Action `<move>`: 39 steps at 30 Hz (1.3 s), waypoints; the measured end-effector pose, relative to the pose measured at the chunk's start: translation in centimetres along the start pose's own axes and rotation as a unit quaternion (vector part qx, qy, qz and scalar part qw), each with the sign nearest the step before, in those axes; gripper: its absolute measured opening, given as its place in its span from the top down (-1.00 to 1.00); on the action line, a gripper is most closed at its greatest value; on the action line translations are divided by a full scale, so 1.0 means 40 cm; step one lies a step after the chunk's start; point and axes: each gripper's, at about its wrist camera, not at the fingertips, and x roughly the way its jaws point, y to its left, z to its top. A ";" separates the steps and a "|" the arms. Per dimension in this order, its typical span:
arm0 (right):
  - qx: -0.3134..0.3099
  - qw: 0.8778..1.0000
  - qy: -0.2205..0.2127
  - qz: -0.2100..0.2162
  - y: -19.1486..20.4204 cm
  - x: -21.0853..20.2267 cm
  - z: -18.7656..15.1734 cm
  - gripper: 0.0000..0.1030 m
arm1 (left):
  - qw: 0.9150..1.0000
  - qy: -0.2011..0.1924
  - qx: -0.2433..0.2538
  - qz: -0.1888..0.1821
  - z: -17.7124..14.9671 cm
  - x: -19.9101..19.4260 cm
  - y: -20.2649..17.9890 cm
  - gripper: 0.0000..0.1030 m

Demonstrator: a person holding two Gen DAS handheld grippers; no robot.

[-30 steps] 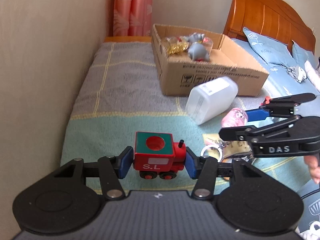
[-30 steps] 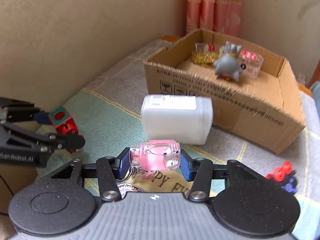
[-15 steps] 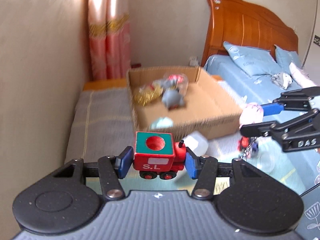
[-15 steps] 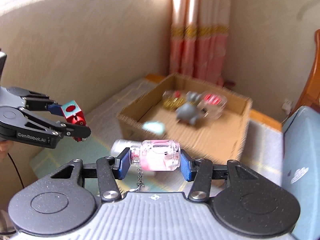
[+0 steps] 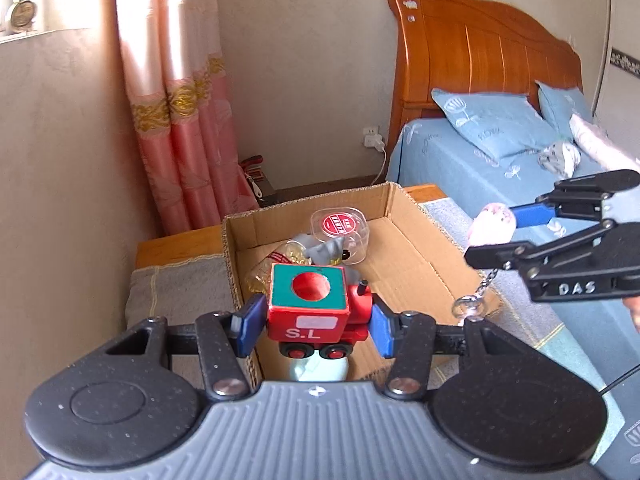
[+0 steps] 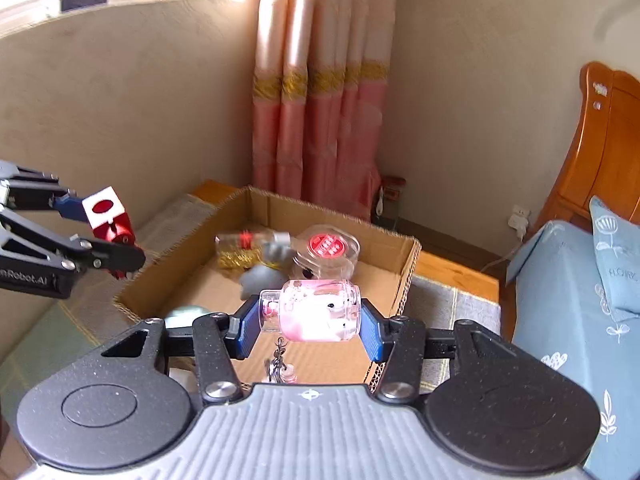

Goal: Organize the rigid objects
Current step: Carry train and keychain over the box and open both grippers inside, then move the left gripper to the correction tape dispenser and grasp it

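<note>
Left wrist view: my left claw (image 5: 312, 326) grips the toy train (image 5: 316, 308), now carried above the near wall of the box (image 5: 404, 256), whereas a second ago it sat low over the bed cover; next I judge it needs lowering into the box before release. Right wrist view: my right claw (image 6: 304, 326) clamps the pink jar (image 6: 314, 310) over the box interior, likewise risen, keyring (image 6: 278, 364) dangling.

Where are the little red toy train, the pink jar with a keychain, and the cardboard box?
Toy train (image 5: 310, 316): left wrist view, on its red side above the lettering.
Pink jar (image 6: 316, 314): right wrist view, on its clear middle.
Cardboard box (image 6: 200, 248): right wrist view, on the left wall's inner face.
</note>
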 end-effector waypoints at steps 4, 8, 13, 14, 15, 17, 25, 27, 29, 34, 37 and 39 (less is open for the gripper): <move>0.008 1.000 0.012 0.001 -0.012 0.022 -0.011 -0.58 | 1.000 0.016 0.006 -0.002 0.016 0.048 -0.005 -0.03; -0.006 1.000 -0.006 0.003 -0.002 -0.005 -0.025 -0.84 | 1.000 0.027 0.011 -0.005 0.020 0.082 -0.009 -0.03; -0.013 1.000 -0.019 0.006 0.007 -0.044 -0.037 -1.00 | 0.999 0.044 0.017 -0.007 0.022 0.123 -0.012 -0.03; -0.015 1.000 -0.019 0.004 0.009 -0.048 -0.035 -1.00 | 0.999 0.048 0.016 -0.006 0.022 0.131 -0.012 -0.03; -0.019 1.000 -0.019 0.003 0.012 -0.054 -0.038 -1.00 | 0.999 0.050 0.017 -0.007 0.022 0.137 -0.012 -0.02; -0.025 0.999 -0.020 -0.001 0.018 -0.058 -0.040 -1.00 | 0.999 0.042 0.015 -0.004 0.025 0.143 -0.009 -0.06; -0.020 1.000 -0.013 -0.005 0.028 -0.084 -0.077 -1.00 | 1.000 0.005 -0.018 0.014 0.015 0.106 0.010 -0.95; -0.014 1.000 -0.009 -0.004 0.030 -0.088 -0.088 -1.00 | 1.000 0.001 -0.016 0.019 0.007 0.088 0.008 -0.95; -0.007 1.000 -0.007 -0.004 0.033 -0.091 -0.103 -1.00 | 1.000 -0.004 -0.013 0.023 -0.002 0.069 0.005 -0.95; 0.018 1.000 0.003 -0.017 0.035 -0.089 -0.147 -1.00 | 1.000 -0.016 -0.017 0.021 -0.041 0.019 -0.006 -0.96; 0.046 0.998 0.012 -0.045 0.031 -0.084 -0.188 -1.00 | 0.999 -0.024 -0.019 0.023 -0.079 -0.015 -0.019 -0.97; 0.067 0.996 0.016 -0.056 0.030 -0.085 -0.219 -1.00 | 0.999 -0.026 -0.018 0.032 -0.108 -0.033 -0.032 -0.97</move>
